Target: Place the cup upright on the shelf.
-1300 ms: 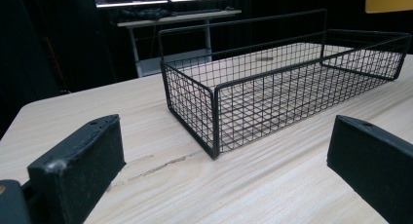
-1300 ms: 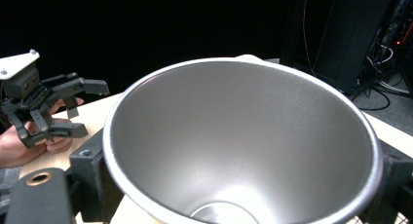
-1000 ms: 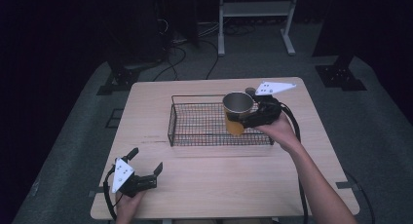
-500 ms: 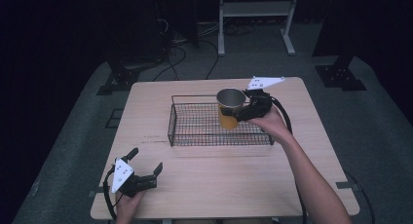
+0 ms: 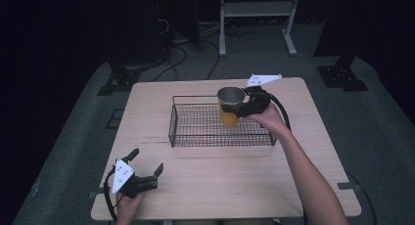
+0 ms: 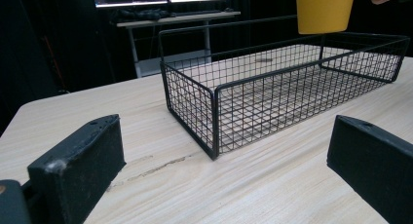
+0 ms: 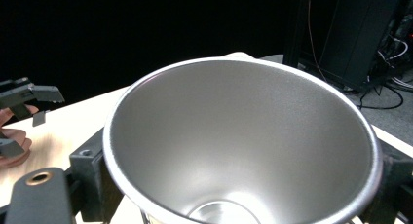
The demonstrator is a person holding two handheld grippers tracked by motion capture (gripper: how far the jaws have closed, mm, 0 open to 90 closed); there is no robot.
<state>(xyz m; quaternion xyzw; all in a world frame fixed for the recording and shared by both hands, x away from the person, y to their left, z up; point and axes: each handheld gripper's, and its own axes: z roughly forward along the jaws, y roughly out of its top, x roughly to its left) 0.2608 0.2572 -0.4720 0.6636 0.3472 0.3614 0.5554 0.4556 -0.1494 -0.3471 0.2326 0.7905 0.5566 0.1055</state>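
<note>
Currently right gripper [image 5: 241, 107] fingers clamp yellow steel-lined cup [image 5: 229, 105] upright above black wire basket [image 5: 195, 132], ready for lowering; left gripper [image 5: 147, 172] fingers wide, resting on worktop [image 5: 220, 181].

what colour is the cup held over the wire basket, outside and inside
The cup is yellow outside, clearest in the left gripper view, and silvery metal inside, clearest in the right gripper view.

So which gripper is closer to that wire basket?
Right. The right gripper holds the yellow cup over the wire basket; the left gripper rests open at the table's near corner.
</note>
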